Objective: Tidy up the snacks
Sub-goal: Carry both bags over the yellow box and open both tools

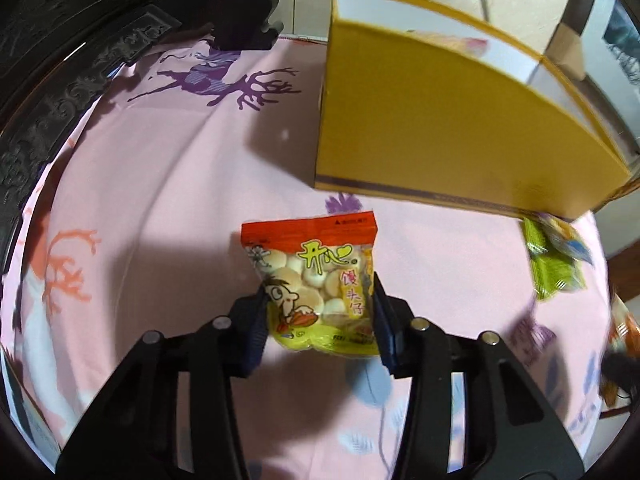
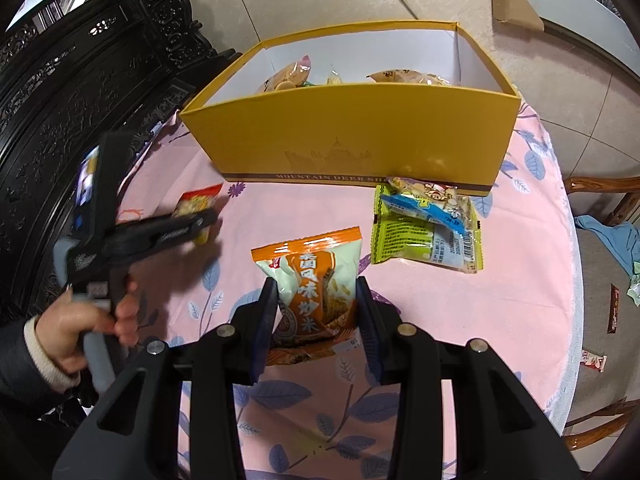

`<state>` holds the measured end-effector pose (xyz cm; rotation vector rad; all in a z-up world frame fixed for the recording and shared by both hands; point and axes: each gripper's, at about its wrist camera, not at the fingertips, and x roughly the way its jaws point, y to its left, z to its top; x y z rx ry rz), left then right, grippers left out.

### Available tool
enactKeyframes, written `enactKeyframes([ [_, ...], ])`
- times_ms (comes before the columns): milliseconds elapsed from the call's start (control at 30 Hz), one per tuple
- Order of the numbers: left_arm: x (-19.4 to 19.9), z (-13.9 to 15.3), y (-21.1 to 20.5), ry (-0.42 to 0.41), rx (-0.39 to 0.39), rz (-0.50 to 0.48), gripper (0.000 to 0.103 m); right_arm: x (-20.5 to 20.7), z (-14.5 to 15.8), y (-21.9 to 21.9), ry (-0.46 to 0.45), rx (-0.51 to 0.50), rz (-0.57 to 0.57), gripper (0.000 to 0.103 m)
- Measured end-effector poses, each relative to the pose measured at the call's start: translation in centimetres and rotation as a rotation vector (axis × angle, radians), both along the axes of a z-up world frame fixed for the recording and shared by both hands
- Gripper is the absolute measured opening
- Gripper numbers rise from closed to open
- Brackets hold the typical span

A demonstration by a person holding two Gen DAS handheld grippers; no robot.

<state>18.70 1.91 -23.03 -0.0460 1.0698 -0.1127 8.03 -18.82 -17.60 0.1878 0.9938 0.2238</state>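
A red-and-yellow bag of round biscuits (image 1: 312,256) lies on the pink cloth in front of the yellow box (image 1: 420,128). My left gripper (image 1: 319,282) is shut on its lower half, a pad against each side. From the right wrist, that gripper (image 2: 210,218) shows side-on at the left with the biscuit bag (image 2: 198,200) at its tips. My right gripper (image 2: 316,282) is shut on an orange-and-white snack bag (image 2: 308,256), pinched at its middle. The yellow box (image 2: 360,132) behind is open-topped and holds several snack packs.
A green packet (image 2: 404,240) with a blue-and-white packet (image 2: 432,204) on it lies against the box front. Dark carved furniture (image 2: 80,80) lines the left. A wooden chair (image 2: 608,196) stands right of the table. A person's hand (image 2: 80,328) holds the left gripper's handle.
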Motion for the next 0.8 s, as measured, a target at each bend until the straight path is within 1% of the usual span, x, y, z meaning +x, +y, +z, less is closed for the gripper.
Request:
enactKeyframes([
  [167, -3.2, 2.8, 0.9, -0.038, -0.013, -0.018, 0.045, -0.5, 1.3, 0.0, -0.025, 0.014, 0.001, 0.039],
  [300, -4.3, 6.8, 0.6, -0.126, -0.012, -0.052, 0.045, -0.4, 4.1, -0.6, -0.096, 0.019, -0.011, 0.039],
  [400, -3.5, 10.4, -0.2, -0.208, -0.02, -0.073, 0.045, 0.4, 6.8, -1.6, -0.171, 0.018, -0.036, 0.039],
  [433, -2.9, 12.0, -0.5, -0.243, -0.036, -0.08, 0.045, 0.7, 7.8, -2.0, -0.196, 0.017, -0.046, 0.039],
  [567, 0.0, 16.0, -2.1, -0.333, -0.071, -0.104, 0.045, 3.2, 11.5, -3.6, -0.29, 0.026, -0.077, 0.039],
  [667, 2.6, 18.0, -3.6, -0.373, -0.088, -0.116, 0.045, 5.5, 13.3, -4.7, -0.339, 0.02, -0.1, 0.039],
  [800, 5.7, 19.5, -5.9, -0.416, -0.081, -0.143, 0.045, 8.7, 14.1, -5.9, -0.364, 0.027, -0.118, 0.039],
])
